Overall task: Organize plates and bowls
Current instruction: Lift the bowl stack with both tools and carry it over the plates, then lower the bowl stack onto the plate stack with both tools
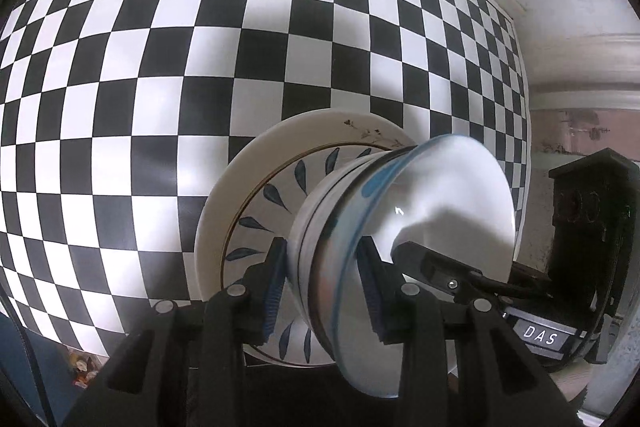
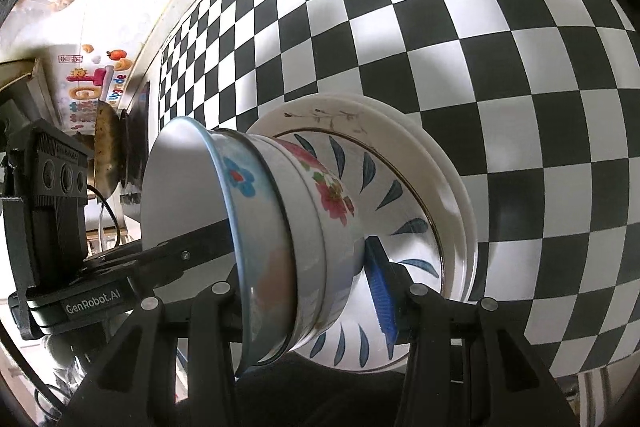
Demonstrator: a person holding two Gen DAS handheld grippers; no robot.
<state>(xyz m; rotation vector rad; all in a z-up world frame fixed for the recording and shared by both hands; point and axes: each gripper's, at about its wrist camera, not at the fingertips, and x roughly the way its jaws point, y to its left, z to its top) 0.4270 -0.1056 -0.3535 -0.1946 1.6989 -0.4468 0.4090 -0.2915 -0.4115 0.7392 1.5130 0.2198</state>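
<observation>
A stack of bowls (image 1: 340,259) is gripped from both sides and sits over a stack of plates (image 1: 256,195) on the checkered surface (image 1: 160,67). The left gripper (image 1: 324,283) is clamped across the rims of the bowls, one pad inside the top bowl and one outside against the wall. The right gripper (image 2: 304,267) is clamped likewise on the opposite side, its blue pad (image 2: 380,291) pressed against the flowered bowl (image 2: 332,203).

The step in hand appears to be the setting of the nested bowls onto the plates, so that all the crockery forms one pile. The next move likely calls for an even lowering with both grippers kept level, then a release of each side together, so that the bowls are not tipped.

Whether the lowest bowl already touches the leaf-patterned plate (image 2: 404,219) cannot be told: the base is hidden behind the bowl walls. The number of bowls is hard to count; at least three rims are seen. The near edge of the plates is cut off by the gripper bodies.
</observation>
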